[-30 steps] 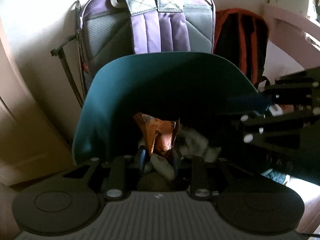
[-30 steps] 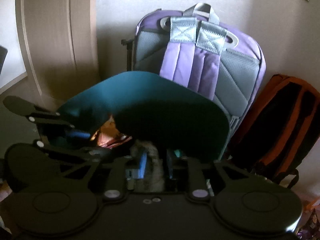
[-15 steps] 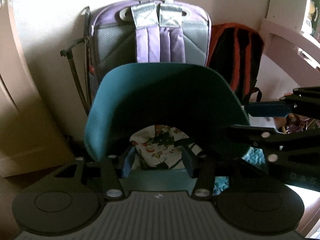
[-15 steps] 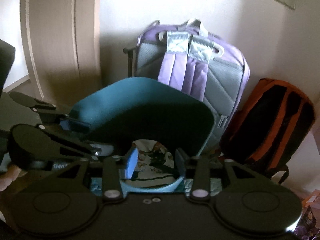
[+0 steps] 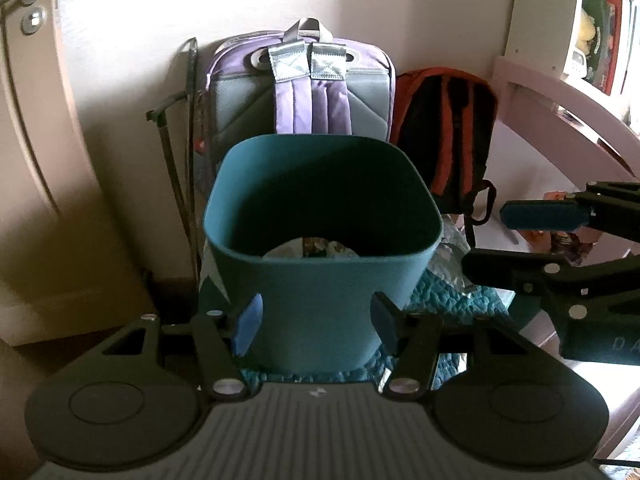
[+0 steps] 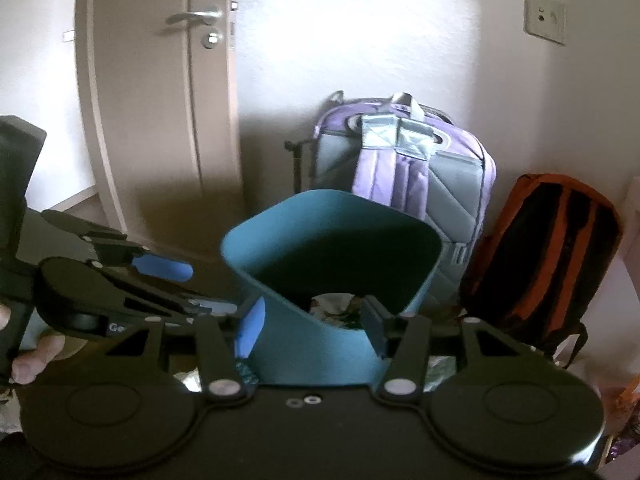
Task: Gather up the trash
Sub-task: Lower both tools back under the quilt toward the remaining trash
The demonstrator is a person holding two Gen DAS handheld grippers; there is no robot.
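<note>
The teal bin (image 5: 320, 292) stands just beyond my left gripper (image 5: 316, 316) and right gripper (image 6: 316, 322), fingers apart, empty; trash (patterned scraps) (image 5: 316, 249) lies in its bottom, ahead and below.

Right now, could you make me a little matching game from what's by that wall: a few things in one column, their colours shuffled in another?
Things:
1. bin
2. larger backpack
3. smaller backpack
4. door handle

Colours:
A. orange and black
B. silver
C. teal
D. purple and grey

Pairs: 1-C, 2-D, 3-A, 4-B
</note>
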